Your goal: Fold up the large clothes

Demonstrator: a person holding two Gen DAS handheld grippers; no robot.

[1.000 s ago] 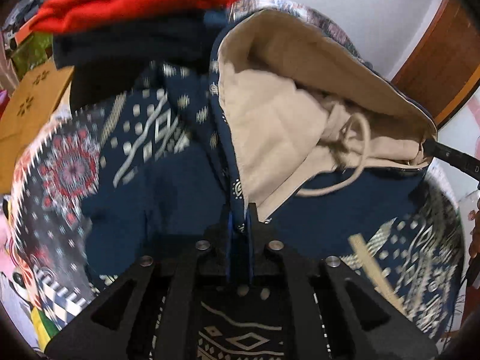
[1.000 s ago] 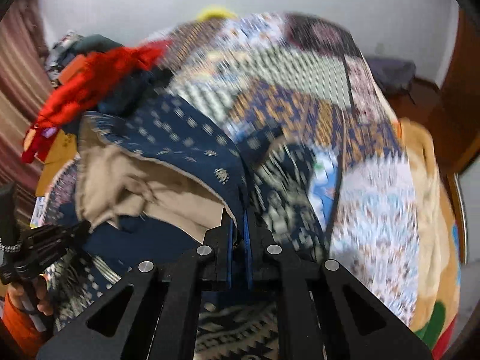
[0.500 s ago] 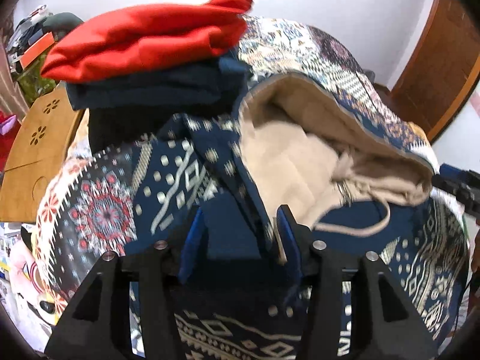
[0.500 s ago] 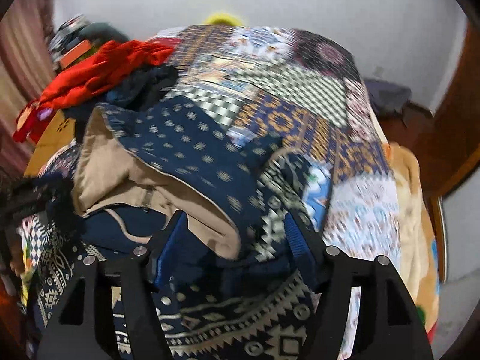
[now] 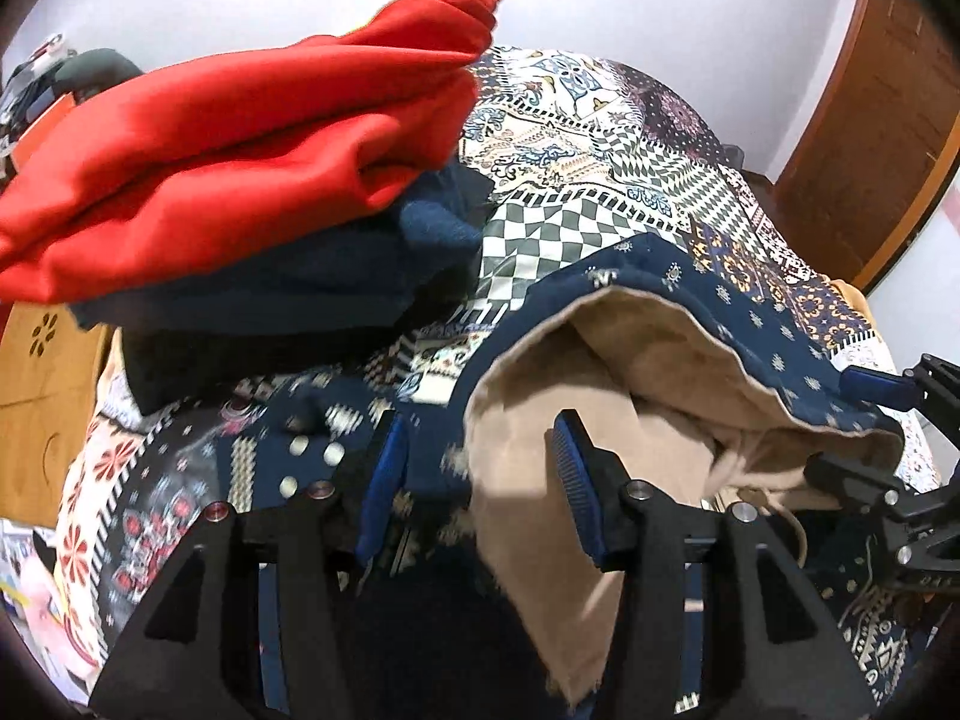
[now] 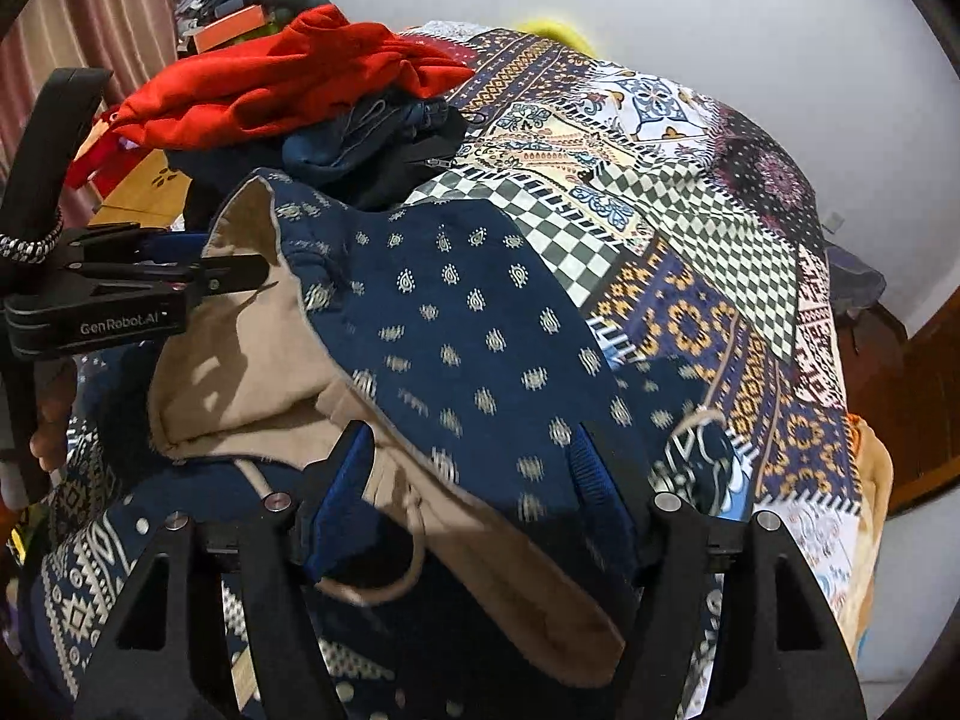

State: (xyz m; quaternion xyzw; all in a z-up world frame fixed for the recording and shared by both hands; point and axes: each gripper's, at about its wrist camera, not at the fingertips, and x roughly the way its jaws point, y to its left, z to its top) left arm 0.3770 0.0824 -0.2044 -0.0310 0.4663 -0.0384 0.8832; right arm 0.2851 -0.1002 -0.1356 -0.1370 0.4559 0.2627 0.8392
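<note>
A big blue hoodie (image 6: pixel 480 330) with white dots lies just past the claw (image 6: pixel 468 480), tan inside showing.

A plain white wall (image 6: pixel 750 30) stands behind the bed, whose patchwork bedspread (image 6: pixel 690 192) shows checks and florals; a brown wooden door (image 5: pixel 888 120) at right; striped pinkish curtain (image 6: pixel 90 18) at left; light wooden furniture (image 5: pixel 42 396) beside the bed.

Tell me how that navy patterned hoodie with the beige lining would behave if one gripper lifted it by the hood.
The hoodie would probably sag and drape rather than hold shape: its hood already lies in soft folds. The beige lining looks fleecy, so it is likely fairly heavy for a garment and not slippery. The drawstring hangs in a loose loop and could snag on a finger.
</note>
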